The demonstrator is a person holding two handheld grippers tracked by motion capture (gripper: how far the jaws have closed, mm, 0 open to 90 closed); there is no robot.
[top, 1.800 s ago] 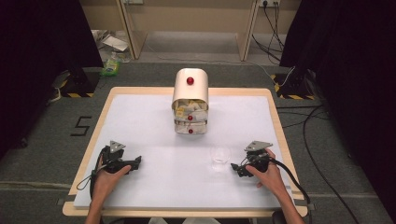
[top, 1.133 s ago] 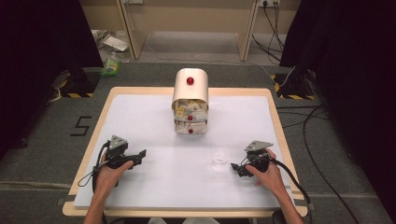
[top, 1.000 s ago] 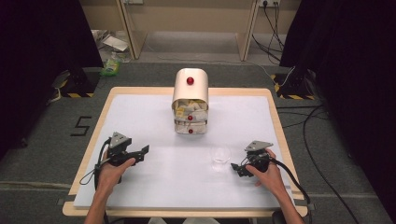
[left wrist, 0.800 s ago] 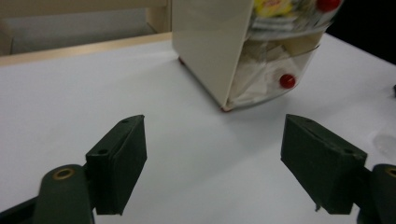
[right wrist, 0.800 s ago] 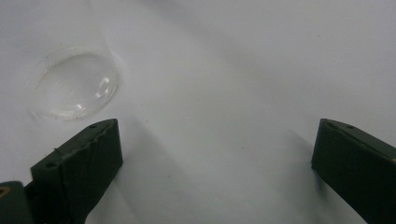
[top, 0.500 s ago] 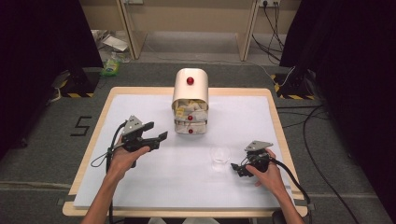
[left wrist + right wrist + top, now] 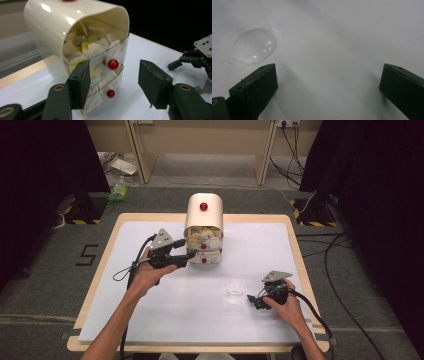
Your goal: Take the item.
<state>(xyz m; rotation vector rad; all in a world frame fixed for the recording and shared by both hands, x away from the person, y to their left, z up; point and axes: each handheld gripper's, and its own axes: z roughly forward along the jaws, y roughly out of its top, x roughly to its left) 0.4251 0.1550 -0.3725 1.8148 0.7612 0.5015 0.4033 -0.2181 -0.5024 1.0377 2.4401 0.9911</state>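
A cream drawer unit [image 7: 204, 227] with a red knob on top stands at the table's far middle. Its clear drawers hold crumpled white and yellow packets, each drawer with a red knob [image 7: 113, 64]. My left gripper [image 7: 186, 257] is open just left of the drawer fronts; in the left gripper view it [image 7: 113, 81] frames the upper knob, with the lower knob [image 7: 110, 93] below. A clear glass cup [image 7: 235, 288] stands right of centre. My right gripper [image 7: 254, 300] rests open on the table beside the cup [image 7: 253, 45], nothing between its jaws [image 7: 325, 85].
The white table top [image 7: 150, 320] has a wooden rim. Cables trail from both grippers. Beyond the table lie a grey floor, a green bottle [image 7: 119, 190] and yellow-black striped feet.
My left gripper has moved from the near left of the table forward and right, up to the drawer fronts. The right gripper and cup have stayed put.
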